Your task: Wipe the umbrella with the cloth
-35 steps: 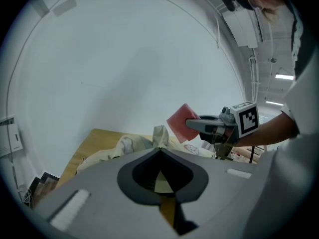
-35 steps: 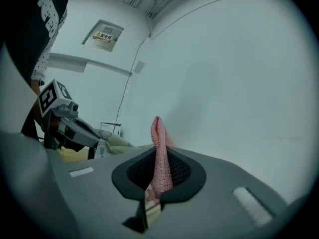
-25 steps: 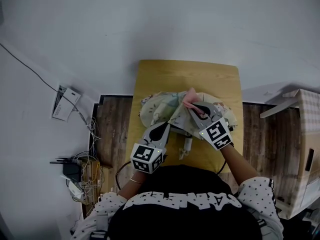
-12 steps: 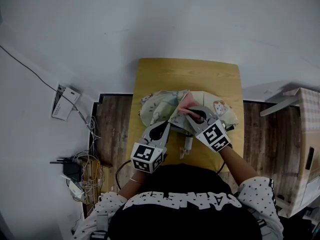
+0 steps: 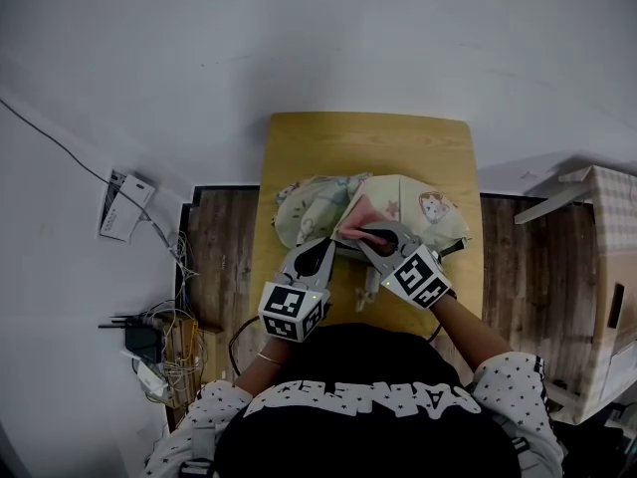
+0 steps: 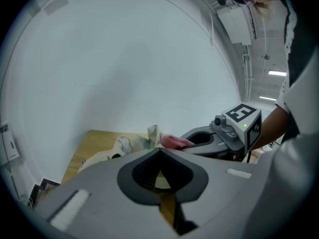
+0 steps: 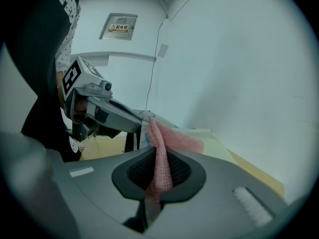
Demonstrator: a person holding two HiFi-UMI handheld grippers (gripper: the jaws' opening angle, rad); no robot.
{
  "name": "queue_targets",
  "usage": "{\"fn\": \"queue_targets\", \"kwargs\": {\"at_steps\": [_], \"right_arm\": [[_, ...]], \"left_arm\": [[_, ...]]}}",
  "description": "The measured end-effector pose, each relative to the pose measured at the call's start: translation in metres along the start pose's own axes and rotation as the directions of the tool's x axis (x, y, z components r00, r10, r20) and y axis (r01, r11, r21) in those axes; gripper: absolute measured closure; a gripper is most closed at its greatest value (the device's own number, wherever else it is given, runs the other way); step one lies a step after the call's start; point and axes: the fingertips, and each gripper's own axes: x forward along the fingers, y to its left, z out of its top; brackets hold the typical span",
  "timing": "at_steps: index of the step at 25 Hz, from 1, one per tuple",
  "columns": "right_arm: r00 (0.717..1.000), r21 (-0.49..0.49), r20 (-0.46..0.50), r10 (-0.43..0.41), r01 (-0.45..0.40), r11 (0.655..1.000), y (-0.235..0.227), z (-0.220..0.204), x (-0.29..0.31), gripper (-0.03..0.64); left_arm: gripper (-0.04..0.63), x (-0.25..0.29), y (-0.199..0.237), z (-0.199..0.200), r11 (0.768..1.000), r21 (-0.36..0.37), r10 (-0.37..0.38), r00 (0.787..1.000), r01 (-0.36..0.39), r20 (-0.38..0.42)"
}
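Observation:
A cream umbrella (image 5: 413, 205) with cartoon prints lies collapsed on the yellow wooden table (image 5: 368, 147). Its pale handle (image 5: 370, 287) points toward the near edge. My left gripper (image 5: 324, 247) is shut on the umbrella's near left edge, and cream fabric (image 6: 127, 144) bunches just past its tips (image 6: 158, 149). My right gripper (image 5: 350, 235) is shut on a pink cloth (image 5: 358, 229) and holds it against the canopy close to the left gripper. In the right gripper view the cloth (image 7: 169, 141) hangs down between the jaws (image 7: 157, 153). The left gripper view shows the same cloth (image 6: 174, 142) at the right gripper's tip.
A cardboard box (image 5: 607, 267) stands on the floor to the table's right. To the left lie a tangle of cables and small devices (image 5: 149, 347) and a white box (image 5: 124, 202). A white wall rises behind the table.
The right gripper has drawn the pink cloth across the canopy, leftward and toward the person, ending beside the left gripper. The left gripper has kept still.

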Motion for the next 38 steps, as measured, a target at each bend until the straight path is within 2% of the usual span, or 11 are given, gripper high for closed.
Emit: {"fn": "queue_targets", "kwargs": {"at_steps": [12, 25, 28, 32, 38], "right_arm": [[0.998, 0.015, -0.010, 0.067, -0.067, 0.998, 0.031, -0.006, -0.003, 0.583], [0.996, 0.028, 0.031, 0.082, -0.083, 0.996, 0.042, 0.001, -0.015, 0.583], [0.995, 0.018, 0.096, 0.042, -0.044, 0.999, 0.031, 0.011, -0.026, 0.583], [0.982, 0.017, 0.180, -0.061, 0.059, 0.998, 0.001, 0.027, -0.043, 0.583], [0.950, 0.046, 0.218, -0.222, 0.217, 0.975, -0.056, 0.042, -0.060, 0.583]], "left_arm": [[0.597, -0.002, 0.001, -0.003, 1.000, -0.004, 0.010, 1.000, -0.010, -0.006], [0.597, 0.000, 0.007, -0.005, 0.999, -0.018, 0.026, 1.000, -0.026, -0.011], [0.597, 0.000, 0.009, -0.005, 0.999, -0.022, 0.033, 0.999, -0.034, -0.012], [0.597, -0.001, 0.008, -0.005, 0.999, -0.023, 0.039, 0.999, -0.039, -0.012], [0.597, -0.003, 0.005, -0.005, 0.999, -0.024, 0.048, 0.999, -0.048, -0.011]]}}
